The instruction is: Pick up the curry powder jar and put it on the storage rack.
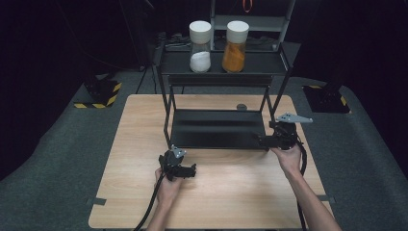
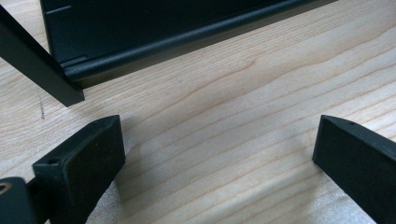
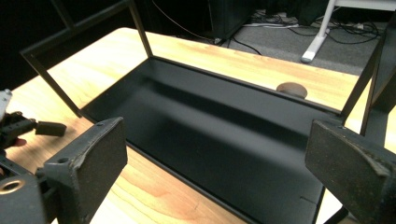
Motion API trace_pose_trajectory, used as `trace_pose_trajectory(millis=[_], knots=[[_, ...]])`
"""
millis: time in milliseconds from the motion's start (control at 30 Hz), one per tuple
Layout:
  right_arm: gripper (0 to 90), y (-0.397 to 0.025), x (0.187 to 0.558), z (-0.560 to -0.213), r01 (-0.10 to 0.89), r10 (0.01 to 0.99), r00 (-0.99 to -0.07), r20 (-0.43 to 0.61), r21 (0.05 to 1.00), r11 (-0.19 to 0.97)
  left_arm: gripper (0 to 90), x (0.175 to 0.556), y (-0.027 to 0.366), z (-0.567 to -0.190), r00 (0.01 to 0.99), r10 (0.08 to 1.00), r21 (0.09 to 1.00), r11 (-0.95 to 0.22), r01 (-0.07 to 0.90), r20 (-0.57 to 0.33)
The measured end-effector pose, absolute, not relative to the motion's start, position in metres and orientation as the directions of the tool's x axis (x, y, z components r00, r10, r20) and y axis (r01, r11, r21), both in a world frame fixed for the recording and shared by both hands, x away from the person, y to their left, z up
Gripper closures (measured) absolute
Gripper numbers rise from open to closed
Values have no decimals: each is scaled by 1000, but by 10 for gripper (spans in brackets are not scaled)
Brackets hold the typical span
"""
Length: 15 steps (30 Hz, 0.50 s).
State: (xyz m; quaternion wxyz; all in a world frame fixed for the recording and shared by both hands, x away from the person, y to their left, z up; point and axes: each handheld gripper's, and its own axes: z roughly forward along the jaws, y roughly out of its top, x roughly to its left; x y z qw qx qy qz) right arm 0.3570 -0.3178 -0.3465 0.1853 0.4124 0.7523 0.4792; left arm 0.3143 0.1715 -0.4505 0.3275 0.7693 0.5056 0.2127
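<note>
**Both claws wide and empty at the front of the black rack**

A wooden table (image 1: 120,159) carries a black two-tier metal rack (image 1: 163,103). On the upper shelf (image 1: 260,65) stand two clear jars with white lids, side by side and apart: the jar of white powder (image 1: 200,48) to the left, the jar of orange powder (image 1: 235,48) to the right. The lower shelf (image 1: 216,127) is a flat black tray resting on the table. A small round dark disc (image 1: 241,107) lies on the table behind the rack.

The left claw (image 1: 185,169) is low over the table, just in front of the rack's front left leg (image 2: 42,70). Its jaws stand wide apart with bare wood between them.

The right claw (image 1: 264,140) is at the rack's front right corner, aimed across the lower shelf. Its jaws are likewise spread wide and hold nothing. The right gripper view also shows the disc beyond the tray's far edge.
</note>
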Motion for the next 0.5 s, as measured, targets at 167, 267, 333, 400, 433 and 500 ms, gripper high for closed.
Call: trace_pose_trajectory(millis=[167,267,333,400,433,500], knots=[[55,-315,355,-356,451,800,-589,113,868,209,20,314,172,-451,398,917,719,-274,639,-4],[55,-313,354,-361,452,800,-591,105,865,220,21,314,171,-451,398,917,719,-274,639,-4],[55,-312,353,-364,453,801,-591,101,863,225,21,314,171,-451,398,917,719,-274,639,-4],[55,-311,352,-367,457,801,-590,100,860,228,21,314,171,-451,398,917,719,-274,639,-4],[55,-311,352,-368,459,802,-588,104,859,225,21,314,171,-450,398,917,719,-274,639,-4],[55,-311,351,-371,463,803,-587,107,858,224,21,314,171,-451,398,917,719,-274,639,-4]])
